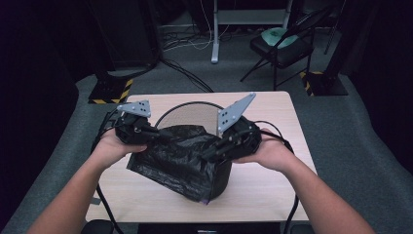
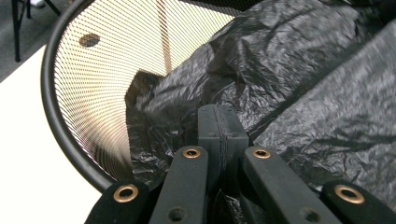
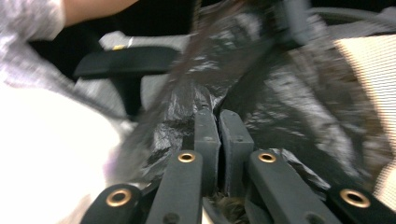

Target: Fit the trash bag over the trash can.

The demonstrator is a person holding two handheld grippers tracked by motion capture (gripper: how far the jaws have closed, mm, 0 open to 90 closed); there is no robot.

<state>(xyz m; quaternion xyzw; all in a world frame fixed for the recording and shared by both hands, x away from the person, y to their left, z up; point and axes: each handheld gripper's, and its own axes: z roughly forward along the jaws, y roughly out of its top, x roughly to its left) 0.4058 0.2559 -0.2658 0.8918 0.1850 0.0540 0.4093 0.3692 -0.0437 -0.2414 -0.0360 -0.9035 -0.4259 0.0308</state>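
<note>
A black wire-mesh bin (image 1: pixel 191 106) stands in the middle of the light wooden table (image 1: pixel 272 187). A crumpled black plastic bag (image 1: pixel 178 158) hangs over its near rim and front. My left gripper (image 1: pixel 157 132) is at the bag's left edge, my right gripper (image 1: pixel 210 154) at its right edge. In the left gripper view, my left gripper (image 2: pixel 218 116) has its jaws pressed together on the bag (image 2: pixel 317 93) film beside the bin's mesh wall (image 2: pixel 100 70). In the right gripper view, which is blurred, my right gripper (image 3: pixel 222 117) is closed on a fold of the bag (image 3: pixel 289 93).
Beyond the table on grey carpet are a black folding chair (image 1: pixel 281 46), a white desk leg (image 1: pixel 215 34) with loose cables, and two hazard-striped stand bases (image 1: pixel 113 90) (image 1: pixel 322 83). Cables trail from both grippers across the tabletop.
</note>
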